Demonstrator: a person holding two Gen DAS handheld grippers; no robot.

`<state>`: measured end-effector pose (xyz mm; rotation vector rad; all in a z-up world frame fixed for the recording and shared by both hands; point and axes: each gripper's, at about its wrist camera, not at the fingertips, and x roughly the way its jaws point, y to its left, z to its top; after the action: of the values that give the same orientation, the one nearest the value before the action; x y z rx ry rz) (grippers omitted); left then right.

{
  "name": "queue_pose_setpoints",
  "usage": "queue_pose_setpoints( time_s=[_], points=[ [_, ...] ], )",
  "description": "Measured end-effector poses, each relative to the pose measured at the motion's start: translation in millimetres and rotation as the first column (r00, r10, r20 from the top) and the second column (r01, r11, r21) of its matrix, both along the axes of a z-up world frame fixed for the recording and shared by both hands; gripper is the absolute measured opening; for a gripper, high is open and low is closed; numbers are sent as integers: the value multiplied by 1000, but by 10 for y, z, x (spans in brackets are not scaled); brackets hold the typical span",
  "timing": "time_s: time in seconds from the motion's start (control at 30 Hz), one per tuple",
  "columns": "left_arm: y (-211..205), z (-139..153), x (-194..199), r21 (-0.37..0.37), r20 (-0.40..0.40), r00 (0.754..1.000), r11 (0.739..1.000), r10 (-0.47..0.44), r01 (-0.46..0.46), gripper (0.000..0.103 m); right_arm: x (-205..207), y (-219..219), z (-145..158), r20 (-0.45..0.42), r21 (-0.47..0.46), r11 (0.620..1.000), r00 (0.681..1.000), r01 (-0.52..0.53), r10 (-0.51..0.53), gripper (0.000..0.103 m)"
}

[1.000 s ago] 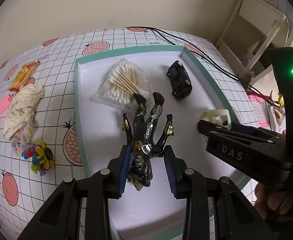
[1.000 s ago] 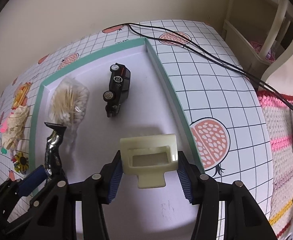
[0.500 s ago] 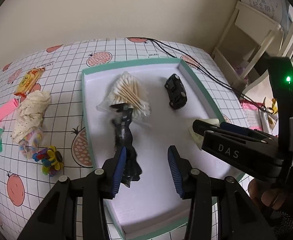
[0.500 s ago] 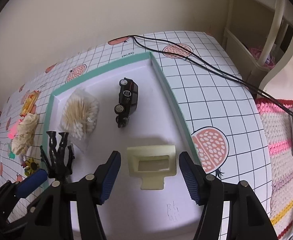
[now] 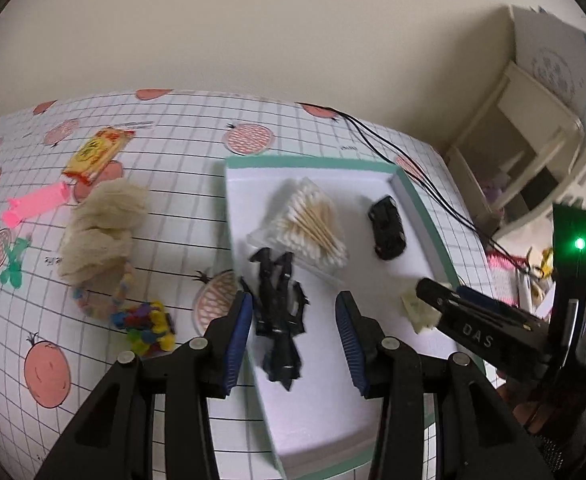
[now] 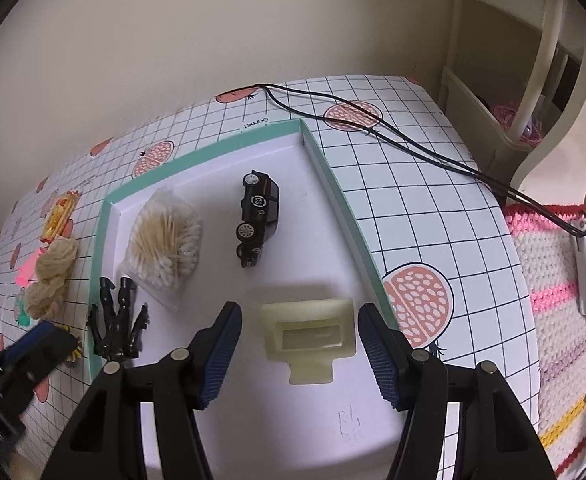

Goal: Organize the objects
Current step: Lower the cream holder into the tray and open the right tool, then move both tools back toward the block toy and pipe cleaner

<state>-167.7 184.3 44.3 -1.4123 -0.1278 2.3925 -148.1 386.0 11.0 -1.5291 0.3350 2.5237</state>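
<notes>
A white tray with a teal rim [image 5: 313, 162] [image 6: 209, 152] lies on the checked tablecloth. In it rest a black action figure [image 5: 279, 312] [image 6: 119, 324], a bag of cotton swabs [image 5: 307, 224] [image 6: 167, 240], a black toy car [image 5: 387, 226] [image 6: 259, 216] and a cream plastic holder [image 6: 309, 336] [image 5: 417, 308]. My left gripper [image 5: 293, 340] is open, its fingers apart on either side of the figure without touching it. My right gripper [image 6: 299, 356] is open too, the cream holder lying loose between its pads.
Left of the tray on the cloth lie a beige rag [image 5: 101, 232], a yellow snack packet [image 5: 97, 154], a pink clip [image 5: 35, 206], a green shape [image 5: 13, 266] and a colourful beaded toy [image 5: 149, 324]. Black cables [image 6: 393, 136] cross the far right corner. A white shelf [image 6: 533, 80] stands right.
Both grippers opened and drew back upward. The left one released the action figure and the right one released the cream holder; both objects now lie in the tray.
</notes>
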Motion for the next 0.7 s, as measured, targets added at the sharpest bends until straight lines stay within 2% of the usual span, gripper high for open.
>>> queue_pose_setpoints(
  time_s=[0.13,0.2,0.27,0.47,0.6,0.7],
  points=[
    [-206,8,-61,21,7,998,998,66,-66,46,-11,-31,42,-15,-15,1000,1000,-2,1,64],
    [-313,17,-83,17,-1,995,995,99,-99,55,-19,-64,71,-28,-19,1000,1000,-8,8,67],
    [-457,23,-115,22,-5,989,989,145,-145,68,-26,-99,89,-40,-18,1000,999,-21,20,75],
    [-899,9,-178,68,5,967,965,255,-255,91,-50,-237,136,-80,-36,998,996,-49,46,91],
    [-1119,28,-194,62,-21,952,951,304,-303,103,-68,-348,170,-107,-36,997,992,-63,59,102],
    [-1267,27,-200,81,-26,941,939,338,-335,103,-89,-447,198,-125,-44,996,990,-72,66,103]
  ],
)
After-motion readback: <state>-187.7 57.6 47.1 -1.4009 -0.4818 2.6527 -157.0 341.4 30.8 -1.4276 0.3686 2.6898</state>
